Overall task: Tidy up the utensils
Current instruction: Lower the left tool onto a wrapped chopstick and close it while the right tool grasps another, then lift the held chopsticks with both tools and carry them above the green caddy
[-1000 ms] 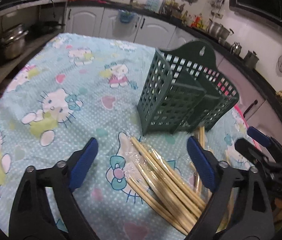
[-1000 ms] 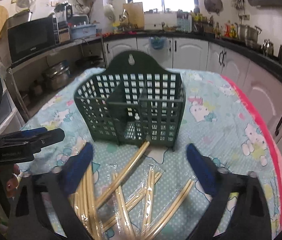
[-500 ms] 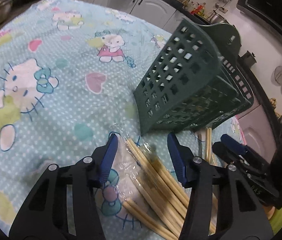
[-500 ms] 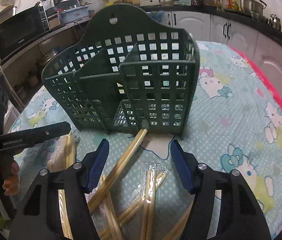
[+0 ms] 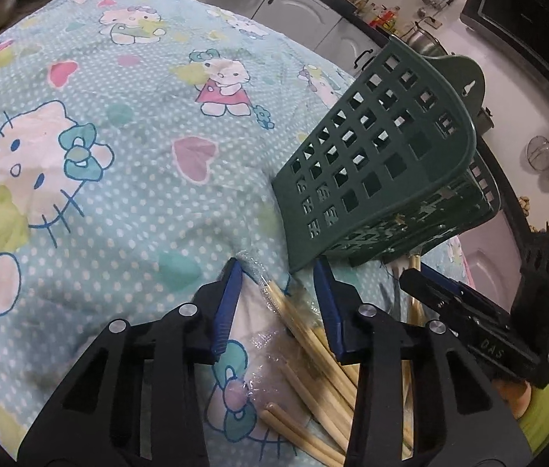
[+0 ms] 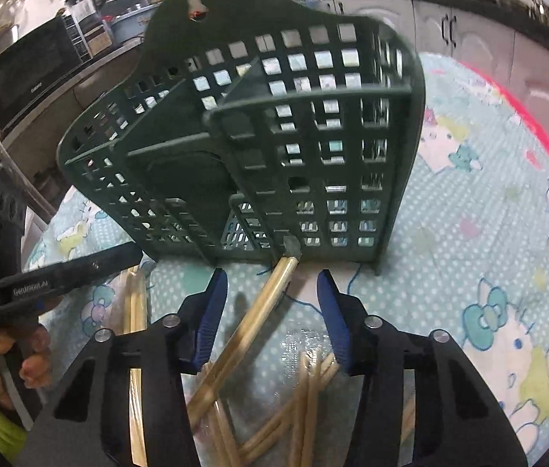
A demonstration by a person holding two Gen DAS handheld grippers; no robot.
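Risk entry: left gripper (image 5: 278, 303) and right gripper (image 6: 272, 303) closing, unclamped, over wrapped chopsticks (image 5: 313, 342) lower centre, below green utensil caddy (image 6: 274, 136); slippery film, crossed sticks, likely partial grab or slip.

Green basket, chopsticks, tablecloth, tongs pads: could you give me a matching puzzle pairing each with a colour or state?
Things:
1. basket
2. chopsticks
3. tablecloth
4. pads of the right tongs

Descriptions:
A. blue
B. dark green, with square holes
C. pale wood, some in clear wrap
D. light blue, with cartoon cats

Pairs: 1-B, 2-C, 3-D, 4-A
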